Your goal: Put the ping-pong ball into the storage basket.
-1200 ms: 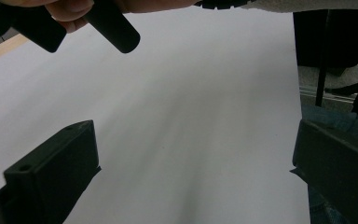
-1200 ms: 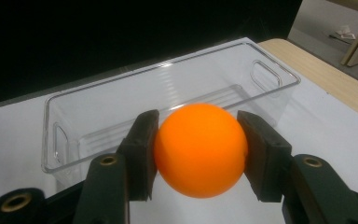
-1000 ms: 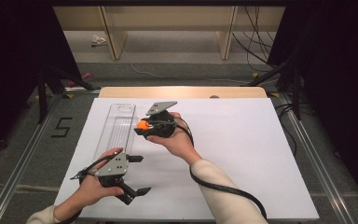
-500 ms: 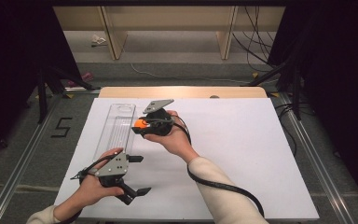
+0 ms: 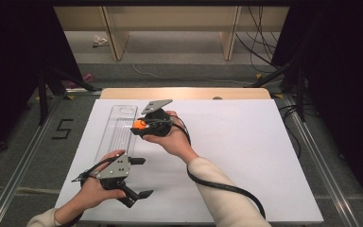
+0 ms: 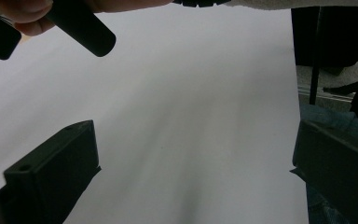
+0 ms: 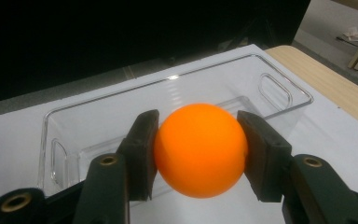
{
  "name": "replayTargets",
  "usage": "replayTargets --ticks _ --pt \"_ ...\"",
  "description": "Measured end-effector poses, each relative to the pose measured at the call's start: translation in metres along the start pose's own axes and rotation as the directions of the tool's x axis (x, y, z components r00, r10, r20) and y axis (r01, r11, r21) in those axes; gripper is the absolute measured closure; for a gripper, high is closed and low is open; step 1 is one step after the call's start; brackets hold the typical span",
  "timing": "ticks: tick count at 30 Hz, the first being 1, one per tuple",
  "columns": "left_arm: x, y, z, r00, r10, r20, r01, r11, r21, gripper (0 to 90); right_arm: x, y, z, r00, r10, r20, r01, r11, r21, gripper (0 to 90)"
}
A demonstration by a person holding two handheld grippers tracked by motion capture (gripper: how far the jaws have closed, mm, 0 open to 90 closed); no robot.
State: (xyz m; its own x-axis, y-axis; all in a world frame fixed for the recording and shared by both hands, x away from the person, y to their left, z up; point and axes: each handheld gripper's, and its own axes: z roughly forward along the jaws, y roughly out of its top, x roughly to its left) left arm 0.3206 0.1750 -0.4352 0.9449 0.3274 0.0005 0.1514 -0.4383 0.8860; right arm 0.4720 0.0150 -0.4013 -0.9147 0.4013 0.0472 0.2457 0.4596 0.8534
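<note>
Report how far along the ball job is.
Done: the right gripper has picked up the orange ball, its pads pressed on both sides. In hand: the ball hangs at the edge of the clear tray, which looks empty. Left: probably dropping it in. The left gripper rests open on the white table.

Orange ball, clear tray, white worktop

The ball point(image 7: 199, 150) is plain bright orange; the tray point(image 7: 279, 93) is colourless and see-through; the worktop point(image 5: 246, 156) is white, edged in pale wood; the right tongs point(image 7: 198, 154) are black.
</note>
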Motion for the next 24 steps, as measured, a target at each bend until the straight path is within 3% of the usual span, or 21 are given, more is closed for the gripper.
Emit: replayTargets --ticks 24 --pt "-0.0002 0.0003 0.0001 1.0000 0.002 0.003 -0.002 1.0000 0.000 0.0 -0.0015 0.0094 0.0092 1.0000 -0.003 -0.003 0.003 1.000 0.009 51.6"
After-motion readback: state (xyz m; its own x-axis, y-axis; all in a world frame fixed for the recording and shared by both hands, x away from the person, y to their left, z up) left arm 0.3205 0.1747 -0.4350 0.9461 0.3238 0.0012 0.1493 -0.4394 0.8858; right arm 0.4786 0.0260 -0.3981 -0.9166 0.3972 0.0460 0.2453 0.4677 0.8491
